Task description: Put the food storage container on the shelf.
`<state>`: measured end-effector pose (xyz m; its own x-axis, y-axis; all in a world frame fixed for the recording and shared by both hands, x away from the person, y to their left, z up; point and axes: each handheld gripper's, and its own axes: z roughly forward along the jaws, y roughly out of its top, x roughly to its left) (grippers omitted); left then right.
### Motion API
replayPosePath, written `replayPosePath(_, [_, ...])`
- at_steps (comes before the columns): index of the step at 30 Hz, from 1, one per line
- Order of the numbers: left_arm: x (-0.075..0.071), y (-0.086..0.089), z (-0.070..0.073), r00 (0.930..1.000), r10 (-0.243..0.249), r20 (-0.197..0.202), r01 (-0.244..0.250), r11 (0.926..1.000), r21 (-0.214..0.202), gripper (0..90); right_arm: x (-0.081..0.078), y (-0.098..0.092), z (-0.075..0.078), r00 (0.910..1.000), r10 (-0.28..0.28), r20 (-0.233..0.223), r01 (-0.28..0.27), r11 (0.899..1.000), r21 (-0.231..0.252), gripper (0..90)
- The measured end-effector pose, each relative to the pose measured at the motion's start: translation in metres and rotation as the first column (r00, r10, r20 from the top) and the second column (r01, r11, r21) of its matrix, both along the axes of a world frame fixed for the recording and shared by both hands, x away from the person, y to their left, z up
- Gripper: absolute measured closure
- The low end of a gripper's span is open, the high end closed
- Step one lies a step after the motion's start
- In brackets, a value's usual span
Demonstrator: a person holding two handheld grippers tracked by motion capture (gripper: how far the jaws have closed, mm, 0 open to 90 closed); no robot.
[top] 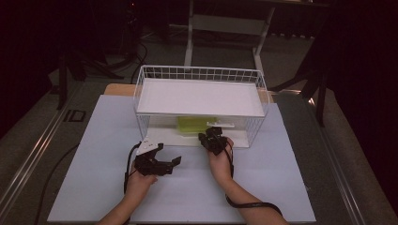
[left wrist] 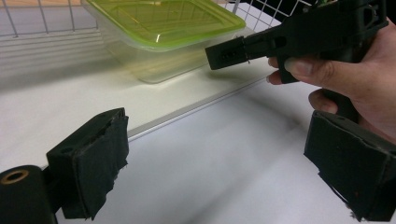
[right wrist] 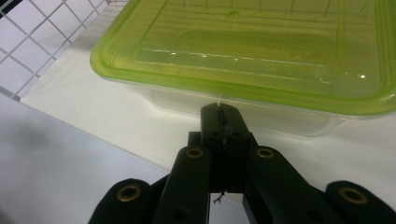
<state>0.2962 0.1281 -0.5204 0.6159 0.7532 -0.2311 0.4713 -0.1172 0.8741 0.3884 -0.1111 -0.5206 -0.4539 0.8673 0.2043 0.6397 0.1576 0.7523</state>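
The left claw [top: 170, 165] is resting on the counter [top: 94, 140] in front of the wire basket [top: 253, 77], jaws standing wide apart with nothing between them. Nearer the basket, the right claw [right wrist: 219, 116], jaws pressed together and holding nothing, is pointing at the clear container [right wrist: 243, 109]. The container, wearing a translucent lime-green lid [right wrist: 243, 46], is sitting inside the basket, under its white shelf [top: 202, 96].

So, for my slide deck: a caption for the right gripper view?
Shut right tongs point at a clear box with a green lid.
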Motion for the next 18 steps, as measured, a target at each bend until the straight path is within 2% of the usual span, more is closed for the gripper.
replayPosePath(8, [-0.001, -0.001, 0.000, 1.0000, -0.003, -0.001, 0.003, 1.0000, -0.003, 7.4, 0.005, 0.002, 0.005, 0.9997, -0.020, -0.012, 0.020, 1.000, 0.006, 89.8])
replayPosePath(9, [-0.001, -0.001, -0.001, 1.0000, -0.006, -0.004, 0.006, 1.0000, 0.002, 7.4, 0.008, 0.002, 0.005, 0.9999, -0.015, 0.000, 0.015, 1.000, 0.005, 89.8])
replayPosePath(18, [-0.001, -0.002, -0.001, 1.0000, -0.007, -0.002, 0.007, 1.0000, 0.006, 7.4, 0.011, 0.004, 0.002, 0.9998, -0.018, -0.008, 0.018, 1.000, 0.004, 89.2])
